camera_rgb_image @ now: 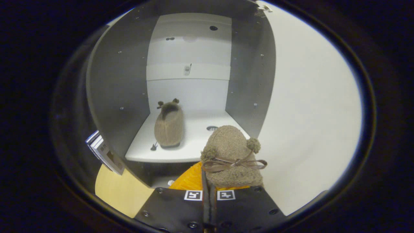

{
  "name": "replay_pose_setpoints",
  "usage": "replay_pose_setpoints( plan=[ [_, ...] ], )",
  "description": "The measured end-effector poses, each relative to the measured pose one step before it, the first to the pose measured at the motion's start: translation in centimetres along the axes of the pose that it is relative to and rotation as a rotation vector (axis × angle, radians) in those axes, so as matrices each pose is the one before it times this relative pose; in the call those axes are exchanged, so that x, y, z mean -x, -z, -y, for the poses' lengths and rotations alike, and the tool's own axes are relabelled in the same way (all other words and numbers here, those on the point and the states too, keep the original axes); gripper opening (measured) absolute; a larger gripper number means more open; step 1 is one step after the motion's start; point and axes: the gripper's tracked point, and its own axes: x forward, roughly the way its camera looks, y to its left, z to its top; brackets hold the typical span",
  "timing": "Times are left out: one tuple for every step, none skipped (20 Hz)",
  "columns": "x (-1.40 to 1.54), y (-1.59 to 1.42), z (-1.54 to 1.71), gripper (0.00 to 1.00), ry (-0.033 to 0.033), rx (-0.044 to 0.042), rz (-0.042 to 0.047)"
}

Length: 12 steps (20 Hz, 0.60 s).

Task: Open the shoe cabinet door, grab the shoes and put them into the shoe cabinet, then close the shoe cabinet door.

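The gripper [209,191] has its fingers pressed close together, pinching the heel edge of a fuzzy brown shoe [231,152] between them. That shoe stands up just ahead of the fingers, its toe with two pompoms and a ribbon bow pointing toward the open shoe cabinet [123,97]. A second matching shoe [168,124] sits well beyond the fingers on the cabinet's white shelf [194,145], near its left side, heel toward the front edge. The cabinet door [310,106] stands open to the right of the held shoe.
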Motion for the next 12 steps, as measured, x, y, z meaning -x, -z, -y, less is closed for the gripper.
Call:
replay_pose_setpoints(
  plan=[
    [-1.416, -1.419, -0.172, 0.02, -0.00939, 0.00535, 0.00878],
    [-1.443, -1.29, -0.322, 0.02, -0.01144, 0.00719, 0.00475],
    [-1.676, -0.944, -0.098, 0.02, -0.00924, 0.00992, 0.00222],
    [-1.428, -0.727, -0.126, 0.02, -0.00992, 0.00761, -0.00154],
    [-1.628, -0.931, -0.12, 0.02, -0.01104, 0.00795, -0.00186],
    [-1.518, -0.883, -0.103, 0.02, -0.00976, 0.0063, 0.00129],
    [-1.655, -0.741, -0.085, 0.02, -0.01266, 0.00557, -0.00087],
    [-1.478, -0.567, 0.039, 0.02, -0.00579, 0.01028, -0.00409],
    [-1.578, -0.364, -0.05, 0.02, -0.00868, 0.01098, -0.00635],
    [-1.321, -0.129, 0.063, 0.02, -0.0064, 0.00543, -0.00832],
    [-1.267, 0.151, 0.081, 0.02, -0.00675, 0.00009, -0.01195],
    [-1.041, 0.192, -0.066, 0.02, -0.01069, -0.00297, -0.01289]
  ],
)
